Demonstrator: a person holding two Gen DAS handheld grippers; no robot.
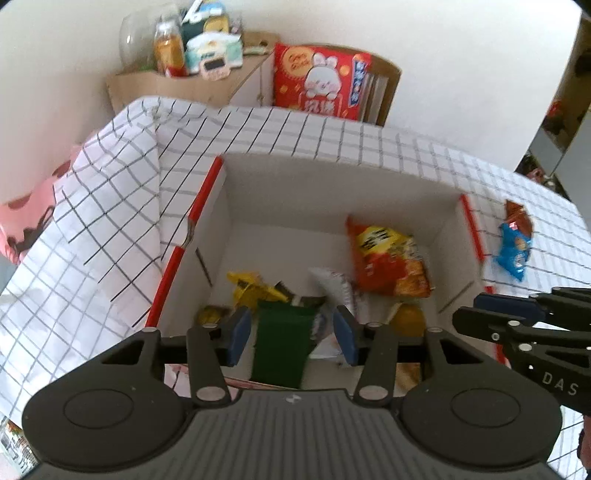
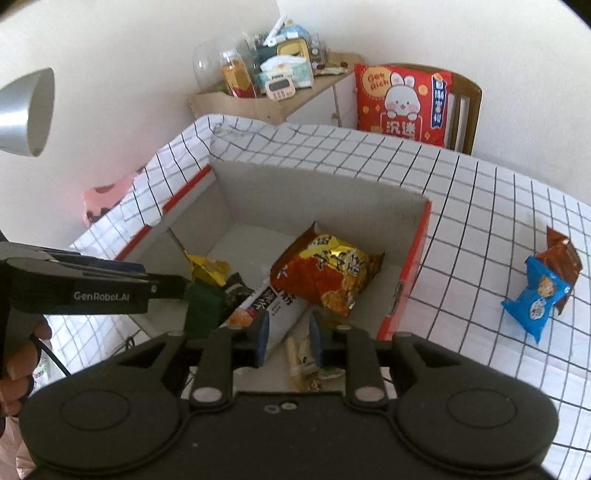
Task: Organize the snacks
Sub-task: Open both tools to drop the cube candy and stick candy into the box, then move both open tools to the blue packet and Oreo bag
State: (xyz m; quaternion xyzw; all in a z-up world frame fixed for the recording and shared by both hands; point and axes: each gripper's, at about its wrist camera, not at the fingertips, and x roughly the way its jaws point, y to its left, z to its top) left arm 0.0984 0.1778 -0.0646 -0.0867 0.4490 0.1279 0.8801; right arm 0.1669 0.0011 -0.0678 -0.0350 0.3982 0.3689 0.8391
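White wall, wooden cabinet, wooden chair

A white cloth with a black grid covers the desk. The box is white inside with red edges. In it lie an orange-and-yellow snack bag and a dark green packet. A blue packet lies on the cloth.

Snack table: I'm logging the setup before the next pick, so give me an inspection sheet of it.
Surface: checked tablecloth.
Job's things: open box holding an orange bag, a green packet, a yellow packet; a blue packet and a brown packet on the cloth.
Clutter: nothing seen.
Grippers: left gripper open over the green packet; right gripper open, empty.
Cables: black one by the hand.
Surroundings: cluttered cabinet, red cushion, lamp.
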